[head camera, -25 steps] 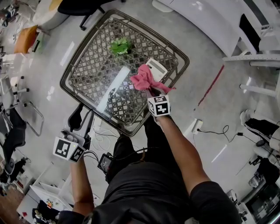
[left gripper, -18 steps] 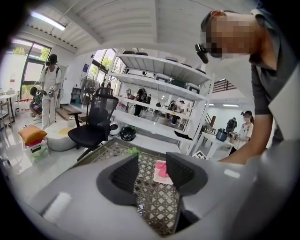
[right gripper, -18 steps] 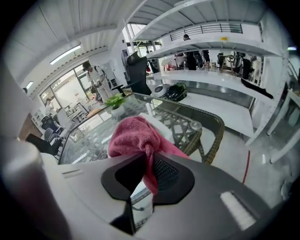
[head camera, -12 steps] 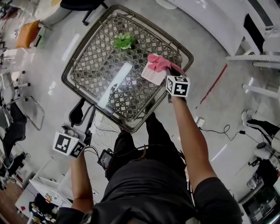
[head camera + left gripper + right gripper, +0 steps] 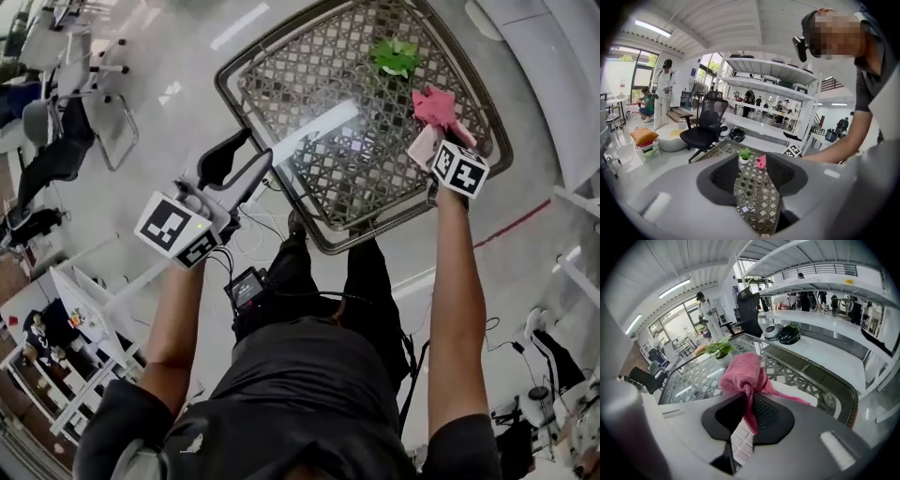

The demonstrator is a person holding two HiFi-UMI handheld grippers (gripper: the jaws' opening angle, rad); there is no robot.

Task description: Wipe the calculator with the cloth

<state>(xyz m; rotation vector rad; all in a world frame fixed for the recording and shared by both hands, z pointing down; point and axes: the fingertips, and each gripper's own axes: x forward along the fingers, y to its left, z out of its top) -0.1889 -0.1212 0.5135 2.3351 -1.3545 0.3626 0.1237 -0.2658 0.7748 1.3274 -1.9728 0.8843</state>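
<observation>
The pink cloth (image 5: 436, 105) lies bunched on the far end of the white calculator (image 5: 421, 146), near the right edge of the glass-topped wicker table (image 5: 225, 89). My right gripper (image 5: 442, 139) is shut on the cloth (image 5: 743, 373). A strip of it hangs between the jaws of that gripper (image 5: 750, 401), and the calculator (image 5: 741, 444) keys show underneath. My left gripper (image 5: 258, 148) hovers open at the table's near left edge and holds nothing. In the left gripper view the left gripper (image 5: 753, 164) frames the tabletop, with the cloth (image 5: 761, 161) far off.
A small potted plant (image 5: 394, 54) stands on the table beyond the cloth. A black office chair (image 5: 705, 124) sits past the table, and white shelving (image 5: 764, 77) runs behind it. Cables and a small black device (image 5: 246, 286) lie on the floor by the person's feet.
My right gripper has dragged the cloth across the calculator toward its far end. My left gripper has come up nearer the table's near edge. The head view has swung.
</observation>
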